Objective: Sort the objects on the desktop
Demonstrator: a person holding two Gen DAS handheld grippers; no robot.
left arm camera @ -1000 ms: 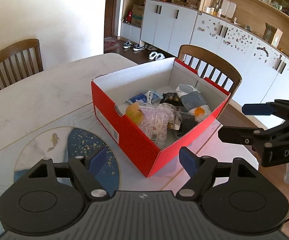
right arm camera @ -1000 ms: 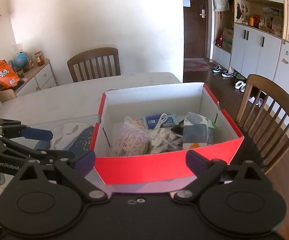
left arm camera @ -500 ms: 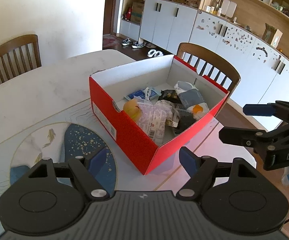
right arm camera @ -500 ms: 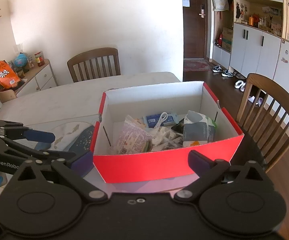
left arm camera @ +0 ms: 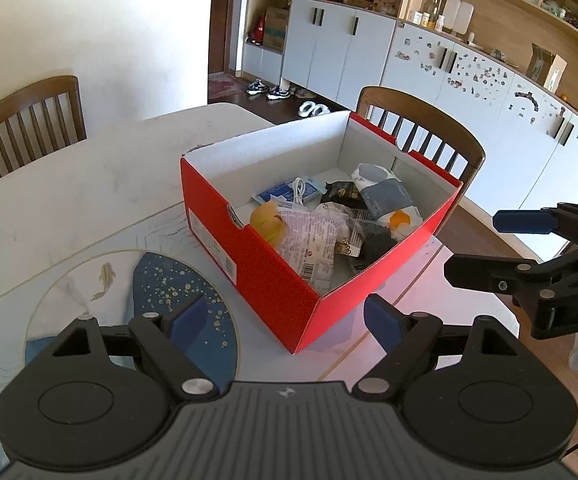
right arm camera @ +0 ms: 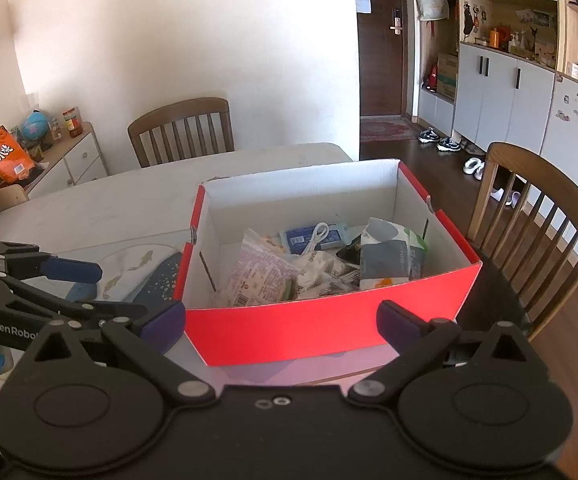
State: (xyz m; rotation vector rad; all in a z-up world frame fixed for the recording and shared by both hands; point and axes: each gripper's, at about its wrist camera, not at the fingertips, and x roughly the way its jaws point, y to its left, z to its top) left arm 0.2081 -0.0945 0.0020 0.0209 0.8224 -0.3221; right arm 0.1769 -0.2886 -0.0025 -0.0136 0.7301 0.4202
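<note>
Right below both grippers sits the bench (left arm camera: 69,200), then the red box (right arm camera: 329,332) dead ahead. Left gripper (left arm camera: 285,320) has its fingers opening with nothing between them; right gripper (right arm camera: 281,322) is spread wide, empty too. Snack packets (right arm camera: 261,276) lie piled inside the box – its long side faces the right one, a corner faces the left. Right looks better lined up.

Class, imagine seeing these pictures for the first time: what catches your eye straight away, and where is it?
The red box in the middle of the pale table, open and heaped with packets. Near its corner both grippers hang empty, the left gripper opening, the right gripper wide open.
</note>
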